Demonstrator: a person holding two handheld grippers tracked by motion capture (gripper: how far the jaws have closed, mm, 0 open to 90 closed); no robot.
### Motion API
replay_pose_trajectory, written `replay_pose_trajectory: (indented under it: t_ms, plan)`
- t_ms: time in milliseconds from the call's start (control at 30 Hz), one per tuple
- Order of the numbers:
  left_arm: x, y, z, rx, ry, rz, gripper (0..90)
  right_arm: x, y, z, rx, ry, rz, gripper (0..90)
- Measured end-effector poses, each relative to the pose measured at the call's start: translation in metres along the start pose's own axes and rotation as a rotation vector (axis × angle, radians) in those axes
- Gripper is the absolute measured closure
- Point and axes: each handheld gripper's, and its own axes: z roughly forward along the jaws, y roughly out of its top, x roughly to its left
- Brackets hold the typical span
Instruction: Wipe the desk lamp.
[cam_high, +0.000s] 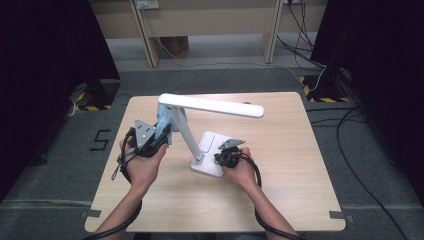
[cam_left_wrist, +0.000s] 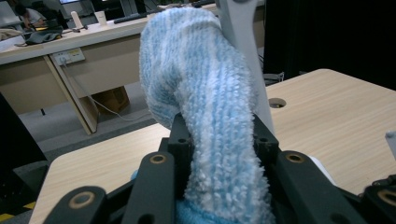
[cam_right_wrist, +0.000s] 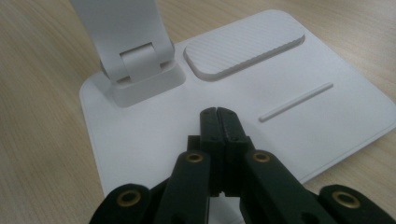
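- Between the black jaws of the left gripper (cam_left_wrist: 219, 140), a fluffy blue-and-white striped knitted cloth (cam_left_wrist: 205, 93) is being pinched tight, its pile bulging out above and below the pads.
- In the high view, that left gripper (cam_high: 161, 134) is sitting at the table's left-centre, and the cloth (cam_high: 166, 122) is pressing up against the slanted white stem of the desk lamp (cam_high: 186, 132), just under the hinge at the lamp's top.
- In the left gripper view, the cloth is rising in a curl, with the white stem (cam_left_wrist: 243, 37) standing right behind it.
- Over on the other side, the right gripper (cam_right_wrist: 219, 119) is showing its jaws pressed flat together with nothing between them, tips resting on or just over the flat white square lamp base (cam_right_wrist: 327, 116); I cannot tell whether they are touching it.
- In the high view, the right gripper (cam_high: 226, 154) is sitting at the near right edge of that base (cam_high: 212, 142), held in the person's right hand (cam_high: 242, 170).
- On the base, a ribbed white rounded pad (cam_right_wrist: 245, 46) and a thin raised bar (cam_right_wrist: 296, 101) are lying ahead of the jaws, with the stem's hinge foot (cam_right_wrist: 140, 70) to their left.
- Above it all, the long white lamp head (cam_high: 212, 105) is stretching level across the light wooden table (cam_high: 280, 190).
- The person's left hand (cam_high: 142, 162) is cradling the left gripper from below.
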Motion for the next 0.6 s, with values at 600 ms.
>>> replay_pose_trajectory:
  t_ms: [600]
  plan:
    - [-0.008, -0.017, 0.003, 0.028, -0.027, 0.01, 68.9, 0.0, 0.0, 0.0, -0.002, 0.002, 0.006, 90.0]
